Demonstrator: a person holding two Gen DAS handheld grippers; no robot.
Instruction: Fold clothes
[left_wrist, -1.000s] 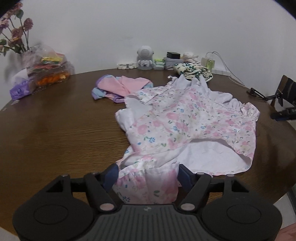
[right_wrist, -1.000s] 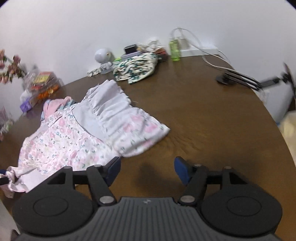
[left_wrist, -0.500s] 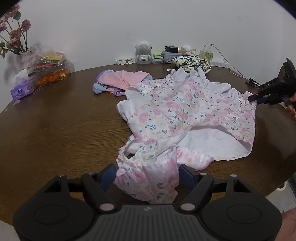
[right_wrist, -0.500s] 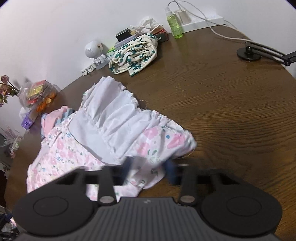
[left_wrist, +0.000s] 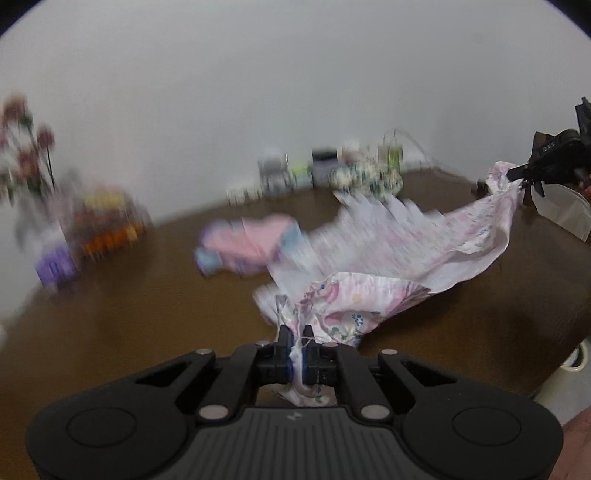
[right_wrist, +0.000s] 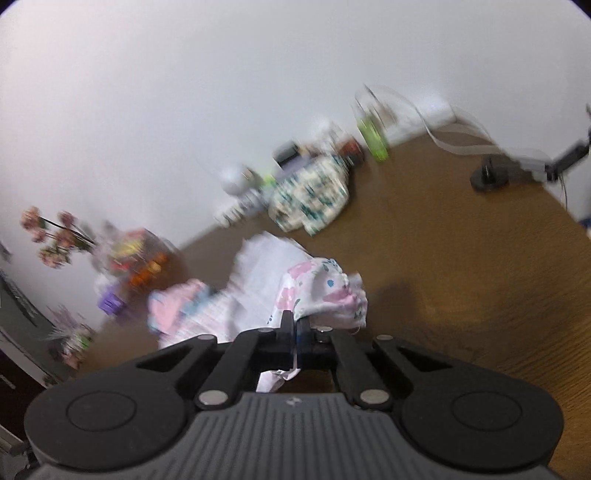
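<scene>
The left gripper (left_wrist: 297, 349) has just been closing and now pinches a bunched corner of the floral dress (left_wrist: 399, 254) between its blue pads, cloth hanging out below the jaws. The right gripper (right_wrist: 295, 332) has likewise just been closing and clamps another corner of the same floral dress (right_wrist: 317, 291); in the left wrist view it shows at the far right edge (left_wrist: 517, 173), holding the cloth up so that the fabric sags in a span between the two grippers above the table. Part of the garment seems to trail on the wood, though blur hides exactly where. A small pale mark sits on each gripper's ribbed grey body; it is too small to read, and no other writing can be made out.

The surface is a round table (left_wrist: 129, 306) of dark brown wood grain, set against a plain white wall (left_wrist: 258, 92). Just beyond the dress lies a pink and blue garment (left_wrist: 251, 243). At the table's far edge sit a cream cloth with dark green print (right_wrist: 314, 195), a small white rounded gadget (right_wrist: 232, 181), a green bottle (right_wrist: 373, 136) and white cables (right_wrist: 443, 125). A black clamp base (right_wrist: 487, 177) stands to the right.

On the left a clear container (left_wrist: 107, 221) holds orange and yellow items, blurred beyond naming, with a purple packet (left_wrist: 55, 269) beside it and pink flowers (left_wrist: 26, 147) behind
</scene>
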